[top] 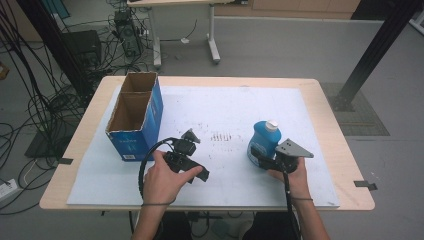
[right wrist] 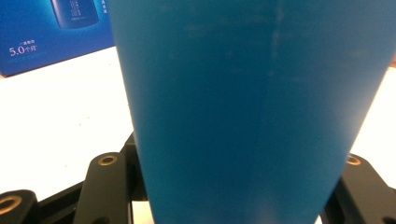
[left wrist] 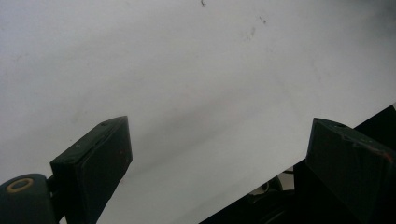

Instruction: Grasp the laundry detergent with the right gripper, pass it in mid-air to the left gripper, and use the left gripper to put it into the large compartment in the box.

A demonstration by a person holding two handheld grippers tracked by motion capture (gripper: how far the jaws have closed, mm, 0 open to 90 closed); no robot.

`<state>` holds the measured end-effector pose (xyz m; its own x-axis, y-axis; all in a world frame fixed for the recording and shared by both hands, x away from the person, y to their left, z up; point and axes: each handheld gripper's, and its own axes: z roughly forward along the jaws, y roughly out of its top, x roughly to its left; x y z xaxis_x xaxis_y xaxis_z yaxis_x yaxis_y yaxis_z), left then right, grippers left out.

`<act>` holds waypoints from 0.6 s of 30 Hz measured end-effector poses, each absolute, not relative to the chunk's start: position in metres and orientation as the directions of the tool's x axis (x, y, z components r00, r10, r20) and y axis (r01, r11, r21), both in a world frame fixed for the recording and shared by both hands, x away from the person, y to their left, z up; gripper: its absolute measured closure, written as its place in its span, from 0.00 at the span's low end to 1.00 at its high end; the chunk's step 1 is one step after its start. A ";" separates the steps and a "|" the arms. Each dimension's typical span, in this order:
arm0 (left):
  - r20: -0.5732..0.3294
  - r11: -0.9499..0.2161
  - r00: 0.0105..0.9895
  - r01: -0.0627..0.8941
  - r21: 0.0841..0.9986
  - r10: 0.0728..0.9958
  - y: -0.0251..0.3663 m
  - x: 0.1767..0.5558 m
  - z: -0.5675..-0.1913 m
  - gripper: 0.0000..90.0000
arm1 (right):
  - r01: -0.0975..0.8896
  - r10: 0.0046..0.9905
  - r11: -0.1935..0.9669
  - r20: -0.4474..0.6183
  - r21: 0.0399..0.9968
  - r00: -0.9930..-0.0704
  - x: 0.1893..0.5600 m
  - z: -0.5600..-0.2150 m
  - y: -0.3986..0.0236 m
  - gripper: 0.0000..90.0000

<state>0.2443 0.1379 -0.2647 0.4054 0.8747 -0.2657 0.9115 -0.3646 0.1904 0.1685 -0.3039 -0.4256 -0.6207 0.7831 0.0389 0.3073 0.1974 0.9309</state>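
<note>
open blue box (top: 135, 117) far left of bottle (top: 264, 141)

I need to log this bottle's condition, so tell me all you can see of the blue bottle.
The blue bottle looks like smooth plastic, with a wide body narrowing to a white cap on top. It stands upright on the white board, right of centre, apart from the open carton. The right gripper is shut on its lower body, jaws on either side. A faint vertical seam shows close up.

The blue bottle (right wrist: 252, 107) hides the right gripper's fingers — its top and base cut off by the frame.
</note>
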 end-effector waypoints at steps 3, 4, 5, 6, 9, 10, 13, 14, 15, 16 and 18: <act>-0.265 -0.364 0.404 0.912 0.189 0.875 0.138 0.244 -0.265 0.08 | 0.306 0.783 0.197 0.038 0.932 -0.621 0.168 -0.426 -0.304 0.46; -0.266 -0.367 0.407 0.911 0.187 0.874 0.138 0.245 -0.265 0.08 | 0.305 0.783 0.198 0.037 0.932 -0.621 0.168 -0.426 -0.304 0.46; -0.264 -0.367 0.406 0.911 0.188 0.875 0.137 0.245 -0.265 0.08 | 0.305 0.783 0.198 0.037 0.932 -0.621 0.168 -0.426 -0.304 0.47; -0.266 -0.365 0.406 0.912 0.188 0.874 0.138 0.245 -0.265 0.08 | 0.305 0.783 0.197 0.038 0.932 -0.621 0.168 -0.426 -0.304 0.47; -0.265 -0.364 0.404 0.912 0.187 0.876 0.137 0.245 -0.266 0.08 | 0.306 0.783 0.196 0.038 0.932 -0.621 0.168 -0.426 -0.304 0.47; -0.266 -0.364 0.404 0.913 0.186 0.875 0.137 0.245 -0.266 0.08 | 0.306 0.783 0.196 0.038 0.932 -0.621 0.168 -0.426 -0.304 0.47; -0.267 -0.363 0.403 0.913 0.188 0.875 0.137 0.245 -0.266 0.08 | 0.306 0.784 0.196 0.039 0.932 -0.620 0.168 -0.426 -0.304 0.47; -0.267 -0.363 0.403 0.913 0.188 0.875 0.137 0.245 -0.266 0.08 | 0.306 0.784 0.196 0.039 0.932 -0.620 0.168 -0.426 -0.304 0.47; -0.266 -0.364 0.404 0.912 0.187 0.875 0.137 0.245 -0.266 0.08 | 0.306 0.784 0.196 0.038 0.932 -0.620 0.168 -0.426 -0.304 0.47; -0.266 -0.364 0.404 0.912 0.187 0.875 0.137 0.245 -0.266 0.08 | 0.306 0.784 0.196 0.038 0.932 -0.620 0.168 -0.426 -0.304 0.47; -0.264 -0.363 0.403 0.913 0.187 0.876 0.136 0.245 -0.266 0.08 | 0.306 0.784 0.197 0.038 0.931 -0.619 0.168 -0.426 -0.303 0.47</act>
<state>0.2449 0.1364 -0.2661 0.4029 0.8764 -0.2638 0.9127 -0.3632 0.1872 0.1681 -0.3035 -0.4258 -0.6191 0.7844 0.0380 0.3064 0.1967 0.9314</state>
